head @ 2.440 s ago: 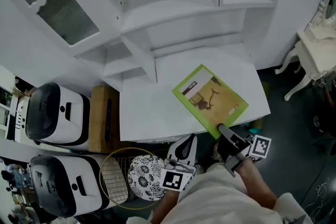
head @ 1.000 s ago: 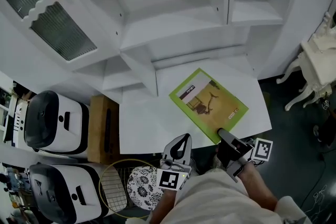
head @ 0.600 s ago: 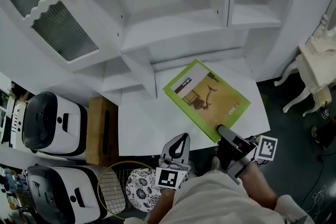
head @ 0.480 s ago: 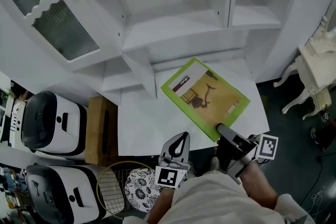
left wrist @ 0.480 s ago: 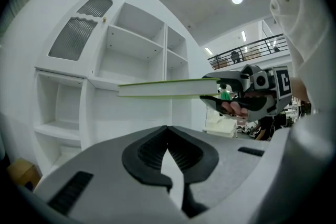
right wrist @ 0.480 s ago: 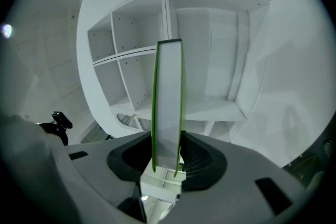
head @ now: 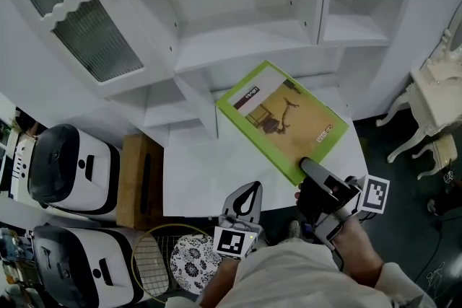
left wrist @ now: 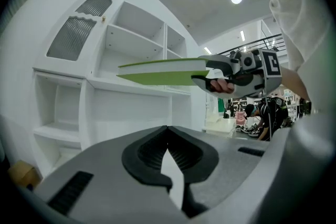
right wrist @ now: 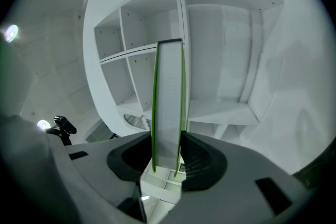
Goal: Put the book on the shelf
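Observation:
A green-covered book hangs level above the white tabletop, held by its near corner. My right gripper is shut on it. In the right gripper view the book stands edge-on between the jaws, its pages facing me and pointing at the white shelf unit. The left gripper view shows the book from the side, in front of the shelves. My left gripper sits low at the table's near edge, shut and holding nothing. The shelf compartments are bare.
An open glass cabinet door juts out at upper left. Two white appliances and a wooden box stand left of the table. A wire rack and patterned plate lie below. A white ornate side table is at right.
The book has risen off the tabletop and moved up and away toward the shelves in my right gripper. The left gripper has hardly moved.

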`<control>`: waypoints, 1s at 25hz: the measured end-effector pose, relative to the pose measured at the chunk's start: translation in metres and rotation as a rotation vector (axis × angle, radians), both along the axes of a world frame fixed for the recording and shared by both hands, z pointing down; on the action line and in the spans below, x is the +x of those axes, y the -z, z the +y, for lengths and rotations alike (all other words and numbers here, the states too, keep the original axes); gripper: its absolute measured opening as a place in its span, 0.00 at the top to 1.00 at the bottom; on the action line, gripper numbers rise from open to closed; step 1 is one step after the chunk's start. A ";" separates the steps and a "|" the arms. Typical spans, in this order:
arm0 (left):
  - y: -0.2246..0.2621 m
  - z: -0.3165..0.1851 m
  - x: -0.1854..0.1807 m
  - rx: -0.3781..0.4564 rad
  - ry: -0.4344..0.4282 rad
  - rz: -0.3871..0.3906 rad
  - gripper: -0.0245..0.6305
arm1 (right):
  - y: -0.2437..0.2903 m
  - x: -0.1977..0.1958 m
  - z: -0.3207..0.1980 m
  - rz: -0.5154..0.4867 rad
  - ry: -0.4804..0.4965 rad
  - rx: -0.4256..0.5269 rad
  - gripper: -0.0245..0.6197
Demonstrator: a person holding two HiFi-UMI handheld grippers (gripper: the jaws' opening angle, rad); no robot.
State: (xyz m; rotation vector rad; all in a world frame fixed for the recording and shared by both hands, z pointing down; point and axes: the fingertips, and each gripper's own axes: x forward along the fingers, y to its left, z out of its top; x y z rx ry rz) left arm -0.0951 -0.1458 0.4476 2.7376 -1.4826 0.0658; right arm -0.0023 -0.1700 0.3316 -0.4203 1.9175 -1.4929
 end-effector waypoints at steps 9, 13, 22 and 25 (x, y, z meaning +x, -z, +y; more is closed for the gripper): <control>0.002 -0.005 0.001 -0.013 -0.025 -0.018 0.96 | 0.022 -0.004 -0.033 -0.020 -0.031 0.019 0.71; -0.001 -0.006 -0.001 -0.013 -0.030 -0.011 0.96 | 0.027 -0.007 -0.051 -0.013 -0.039 0.032 0.71; 0.002 -0.017 -0.011 -0.012 -0.016 0.001 0.96 | 0.023 -0.011 -0.109 -0.048 -0.070 -0.054 0.71; 0.005 -0.034 -0.021 -0.007 0.000 0.015 0.96 | 0.029 -0.024 -0.142 -0.038 -0.063 -0.069 0.71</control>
